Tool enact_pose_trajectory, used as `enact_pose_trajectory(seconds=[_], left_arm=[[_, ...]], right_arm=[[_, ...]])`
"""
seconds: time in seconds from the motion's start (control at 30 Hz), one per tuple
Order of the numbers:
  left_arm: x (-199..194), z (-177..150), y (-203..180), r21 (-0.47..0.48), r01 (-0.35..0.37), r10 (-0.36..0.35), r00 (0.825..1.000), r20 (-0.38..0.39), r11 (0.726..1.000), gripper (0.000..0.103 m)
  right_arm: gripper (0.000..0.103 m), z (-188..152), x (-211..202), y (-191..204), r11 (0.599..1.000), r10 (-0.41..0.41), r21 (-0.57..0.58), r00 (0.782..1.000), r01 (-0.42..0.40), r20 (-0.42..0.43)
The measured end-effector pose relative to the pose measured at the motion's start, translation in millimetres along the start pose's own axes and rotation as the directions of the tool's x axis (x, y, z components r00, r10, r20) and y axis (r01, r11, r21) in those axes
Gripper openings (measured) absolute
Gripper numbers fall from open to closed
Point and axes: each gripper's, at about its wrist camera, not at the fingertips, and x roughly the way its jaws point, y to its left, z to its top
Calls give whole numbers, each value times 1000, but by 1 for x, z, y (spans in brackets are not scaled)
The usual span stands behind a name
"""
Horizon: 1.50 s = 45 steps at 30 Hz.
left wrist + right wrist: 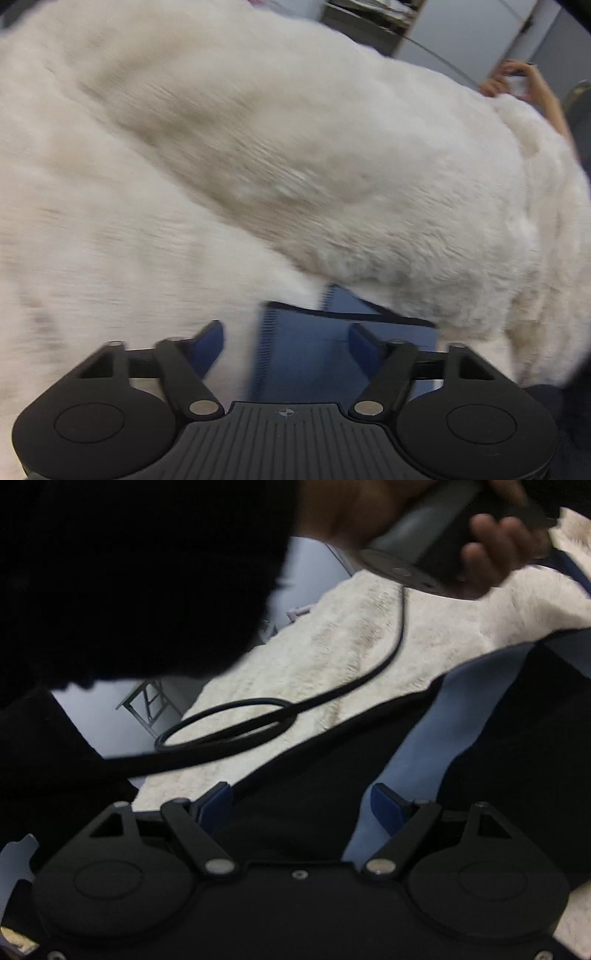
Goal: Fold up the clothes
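Observation:
A fluffy white fleece garment (258,166) fills most of the left wrist view, blurred by motion. A blue and black garment edge (314,339) shows under it just ahead of my left gripper (288,339), whose jaws stand wide open and empty. In the right wrist view the white fleece (332,664) lies across the middle, with a dark blue and light blue garment (424,738) over its near edge. My right gripper (303,805) is open and empty just above that dark garment.
A black cable (258,716) loops over the fleece. A hand holds the other gripper's handle (443,546) at top right. A dark shape (129,572) blocks the upper left. A person's hands (517,77) and shelves (369,18) show far off.

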Motion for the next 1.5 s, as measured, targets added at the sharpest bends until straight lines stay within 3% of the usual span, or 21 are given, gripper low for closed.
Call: enact_pose_trajectory(seconds=[0.03,0.13,0.23,0.27,0.33,0.57,0.6,0.67,0.77,0.9,0.97,1.03,1.13,1.17,1.2,1.23,1.3,1.37,1.43,1.5], left_arm=[[2,0,1,12,-7,7,1000,-5,1000,11],[-7,-1,-4,70,-2,1,1000,16,998,6],[-27,-1,-11,91,111,-115,993,32,990,5],[-35,0,-17,117,185,-189,982,26,976,5],[-38,3,-24,147,207,-213,977,29,967,5],[16,17,-5,114,42,-37,998,-42,993,7],[15,17,-3,110,21,-20,1000,-11,994,8],[4,19,5,54,50,-52,998,43,997,8],[-17,17,-5,107,97,-103,993,51,989,7],[-27,15,-10,137,46,-51,998,39,990,9],[-24,14,-2,114,34,-38,999,37,993,19],[-16,13,5,78,-2,-2,999,49,997,75],[-1,10,10,51,-29,27,998,48,998,78],[4,8,14,16,-4,3,999,39,1000,77],[7,5,18,-12,20,-20,999,29,1000,68],[8,4,16,6,8,-8,1000,17,1000,42],[11,1,11,42,-17,17,1000,-6,999,13],[4,-1,2,83,-21,21,1000,2,996,4],[-12,0,-8,107,44,-48,998,30,993,4],[-42,0,-35,184,180,-189,981,33,966,4]], right_arm=[[81,2,4,-2,1000,6,3,1000,-6,-2],[81,6,11,-4,1000,19,14,1000,-19,-10],[81,7,13,-5,1000,25,19,999,-25,-20],[81,8,13,-5,999,28,17,999,-28,-22],[81,9,13,-5,999,30,19,999,-30,-24],[81,14,11,-9,999,27,22,999,-27,-23],[81,14,11,-10,1000,25,17,999,-25,-23],[81,15,12,-12,1000,23,16,999,-23,-27],[81,18,11,-14,999,26,28,999,-25,-26],[81,21,11,-14,999,30,39,999,-29,-25],[81,22,11,-14,999,29,38,999,-29,-25],[81,23,11,-15,999,28,40,999,-27,-26],[81,27,10,-18,997,29,67,999,-28,-21],[81,28,9,-19,997,30,71,999,-29,-17],[81,30,8,-19,997,31,72,999,-30,-11],[81,30,8,-20,997,31,72,999,-30,-8],[81,22,1,-19,997,28,76,1000,-27,-7],[81,22,0,-22,996,22,87,1000,-21,-5],[81,23,-2,-23,995,20,94,1000,-19,-4],[81,24,-4,-23,995,20,99,1000,-20,1]])
